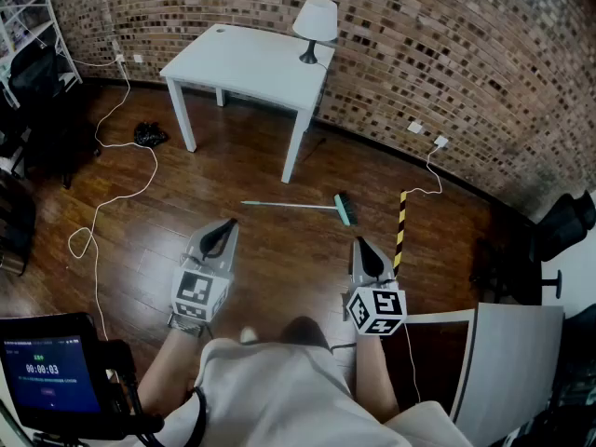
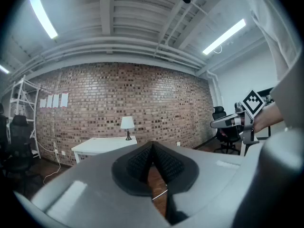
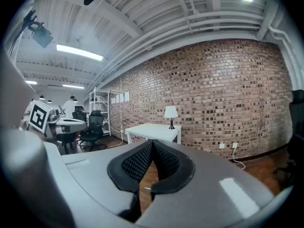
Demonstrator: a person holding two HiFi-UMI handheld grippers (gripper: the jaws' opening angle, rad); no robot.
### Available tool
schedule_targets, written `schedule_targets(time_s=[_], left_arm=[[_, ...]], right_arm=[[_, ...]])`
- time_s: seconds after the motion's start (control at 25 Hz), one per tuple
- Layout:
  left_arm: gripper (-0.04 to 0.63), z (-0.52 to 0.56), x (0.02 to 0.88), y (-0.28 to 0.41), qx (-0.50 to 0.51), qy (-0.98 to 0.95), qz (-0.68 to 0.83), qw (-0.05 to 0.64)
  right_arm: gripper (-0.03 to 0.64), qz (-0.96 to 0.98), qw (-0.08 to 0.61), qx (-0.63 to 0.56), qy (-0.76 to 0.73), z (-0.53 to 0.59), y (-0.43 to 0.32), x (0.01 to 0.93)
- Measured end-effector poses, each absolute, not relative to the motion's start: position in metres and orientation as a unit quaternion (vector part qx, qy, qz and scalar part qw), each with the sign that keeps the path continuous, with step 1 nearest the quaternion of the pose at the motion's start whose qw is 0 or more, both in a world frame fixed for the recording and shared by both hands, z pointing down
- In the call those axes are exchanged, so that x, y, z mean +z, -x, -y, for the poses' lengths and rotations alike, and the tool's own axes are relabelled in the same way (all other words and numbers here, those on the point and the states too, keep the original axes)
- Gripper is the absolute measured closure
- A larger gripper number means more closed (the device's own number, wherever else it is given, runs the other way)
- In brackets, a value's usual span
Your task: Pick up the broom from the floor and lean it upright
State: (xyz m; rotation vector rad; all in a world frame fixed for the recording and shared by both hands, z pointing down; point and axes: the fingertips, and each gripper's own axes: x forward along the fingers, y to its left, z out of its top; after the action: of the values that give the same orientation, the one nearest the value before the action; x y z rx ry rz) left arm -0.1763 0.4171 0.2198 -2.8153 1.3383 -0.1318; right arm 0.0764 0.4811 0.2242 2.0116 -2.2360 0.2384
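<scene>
Broom (image 1: 298, 207) — thin handle, faint against floor (image 1: 279, 250).

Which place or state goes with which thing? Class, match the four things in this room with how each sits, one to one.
Things:
1. broom
2. lamp
3. white cable
4. black-and-yellow striped post

Places or states:
A. standing upright, just right of the broom's head
B. on a far corner of the white table
C. lying flat on the wooden floor, in front of the table
D. snaking in loose curves across the floor at the left

Pairs: 1-C, 2-B, 3-D, 4-A
</scene>
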Motion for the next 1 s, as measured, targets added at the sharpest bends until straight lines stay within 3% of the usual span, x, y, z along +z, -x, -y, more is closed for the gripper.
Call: schedule_targets(time_s=[0.52, 1.0], left_arm=[[0.595, -0.350, 0.240, 0.146, -0.055, 0.906, -0.418, 0.013], [0.595, -0.187, 0.217, 0.028, -0.049, 0.894, -0.446, 0.026]], right_arm=[[0.603, 0.736, 0.059, 0.093, -0.668, -0.410, -0.112, 0.253], [0.603, 0.771, 0.079, 0.079, -0.627, -0.226, -0.226, 0.249]])
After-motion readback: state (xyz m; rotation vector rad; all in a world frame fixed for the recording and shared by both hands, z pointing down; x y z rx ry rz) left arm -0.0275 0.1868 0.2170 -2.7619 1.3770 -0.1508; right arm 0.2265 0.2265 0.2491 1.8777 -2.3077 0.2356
